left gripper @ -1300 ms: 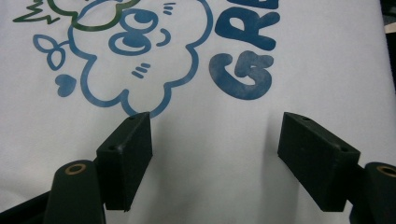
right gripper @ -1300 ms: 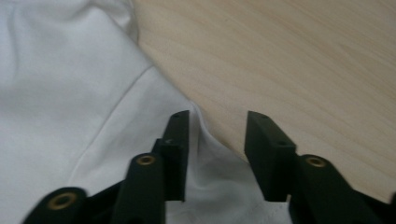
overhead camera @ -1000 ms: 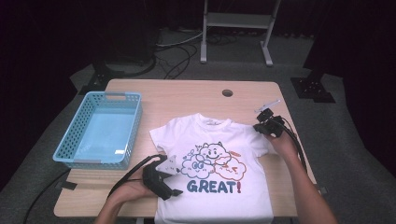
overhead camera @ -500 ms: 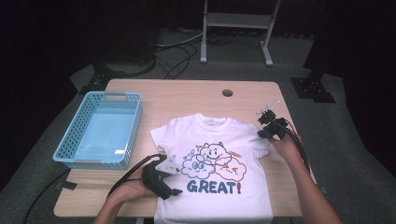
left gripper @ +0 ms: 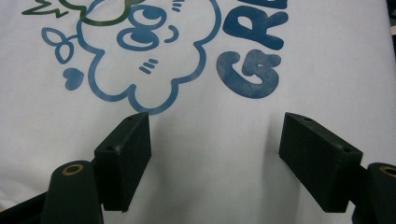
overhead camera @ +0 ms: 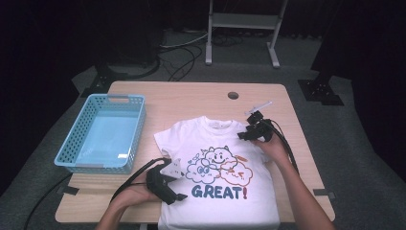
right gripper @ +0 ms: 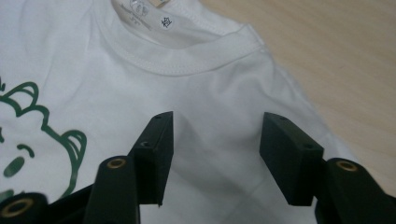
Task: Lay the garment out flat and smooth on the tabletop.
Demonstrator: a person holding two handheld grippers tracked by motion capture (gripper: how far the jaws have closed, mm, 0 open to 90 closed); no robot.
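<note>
Fingers of right gripper (right gripper: 212, 158) just opened, nothing clamped, poised over shoulder of t-shirt (overhead camera: 220, 177) laid flat on table (overhead camera: 191, 98), likely for fold grasp. Left gripper (left gripper: 215, 163) held wide above print, empty.

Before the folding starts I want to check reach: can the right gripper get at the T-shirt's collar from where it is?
Probably yes. The right gripper hangs over the white T-shirt just below the collar, its jaws apart and just opened, nothing between them. Only flat cloth lies between it and the collar.
</note>
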